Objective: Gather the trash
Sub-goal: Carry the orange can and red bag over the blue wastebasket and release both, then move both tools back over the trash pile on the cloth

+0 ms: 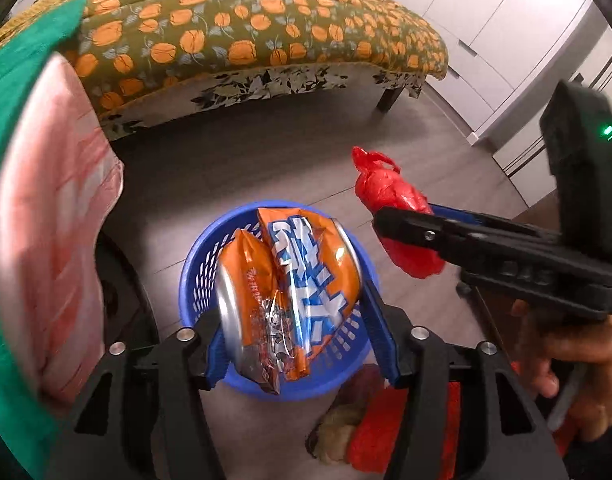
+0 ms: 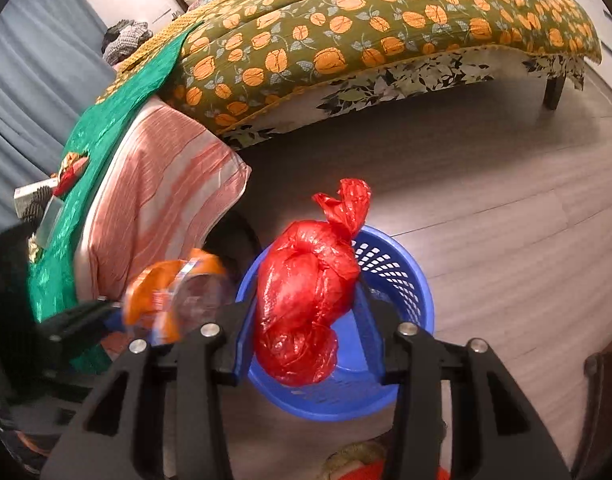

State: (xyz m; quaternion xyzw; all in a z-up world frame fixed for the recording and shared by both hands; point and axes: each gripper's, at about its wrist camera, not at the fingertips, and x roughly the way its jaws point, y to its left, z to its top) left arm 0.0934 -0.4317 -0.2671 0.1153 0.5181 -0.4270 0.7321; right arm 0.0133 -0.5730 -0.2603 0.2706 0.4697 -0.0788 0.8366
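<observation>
My left gripper (image 1: 293,312) is shut on orange snack wrappers (image 1: 297,280) and holds them right above the blue basket (image 1: 193,276) on the floor. My right gripper (image 2: 306,312) is shut on a knotted red plastic bag (image 2: 301,300) and holds it over the near left rim of the same basket (image 2: 414,300). In the left wrist view the right gripper (image 1: 406,224) and the red bag (image 1: 390,200) hang to the right of the basket. In the right wrist view the wrappers (image 2: 165,292) show blurred at the left.
A bed with an orange-flower cover (image 1: 245,32) stands behind, with a bed leg (image 1: 388,98) at the right. A pink striped cloth (image 2: 157,200) and green cloth (image 2: 105,140) hang at the left. White cabinets (image 1: 526,40) are at the right. Orange and yellow items (image 1: 354,432) lie on the floor near me.
</observation>
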